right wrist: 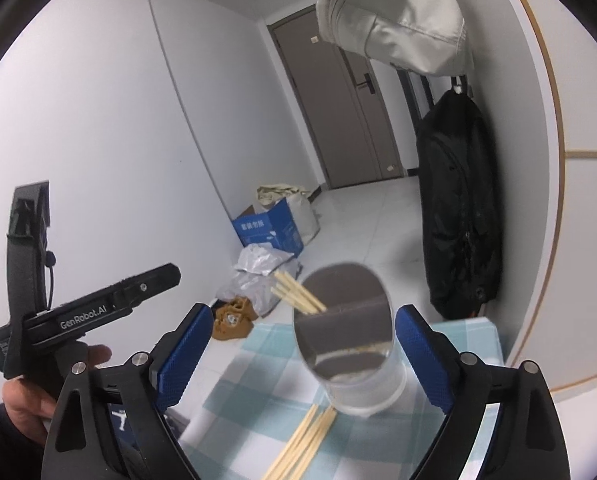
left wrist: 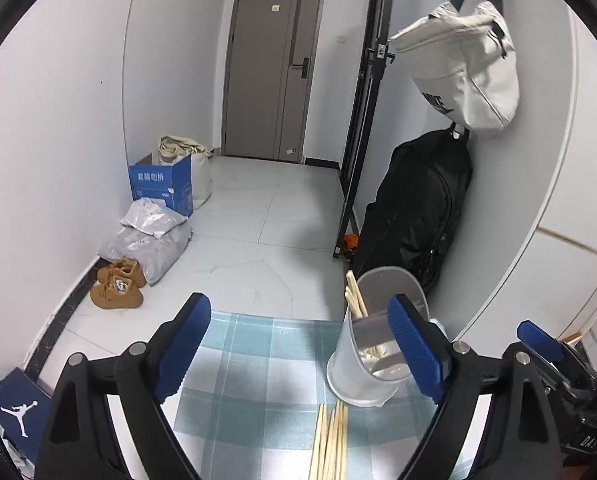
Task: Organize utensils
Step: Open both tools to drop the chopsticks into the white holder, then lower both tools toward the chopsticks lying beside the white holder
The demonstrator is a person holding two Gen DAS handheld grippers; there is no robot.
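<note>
On the blue-and-white checked tablecloth stands the translucent grey plastic utensil holder, some chopsticks inside. Loose pale wooden chopsticks lie just before it. Both the left gripper and right gripper gape, empty; pinch one pair near mid-length, I'd judge.

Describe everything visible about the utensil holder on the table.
The utensil holder is a translucent, plastic-looking round cup with a grey divider splitting it into two compartments. It stands upright on the blue-and-white checked tablecloth near the table's far end. A few wooden chopsticks lean in one compartment, tips poking above the rim. More loose chopsticks lie on the cloth just before its base; whether they touch it is unclear.
</note>
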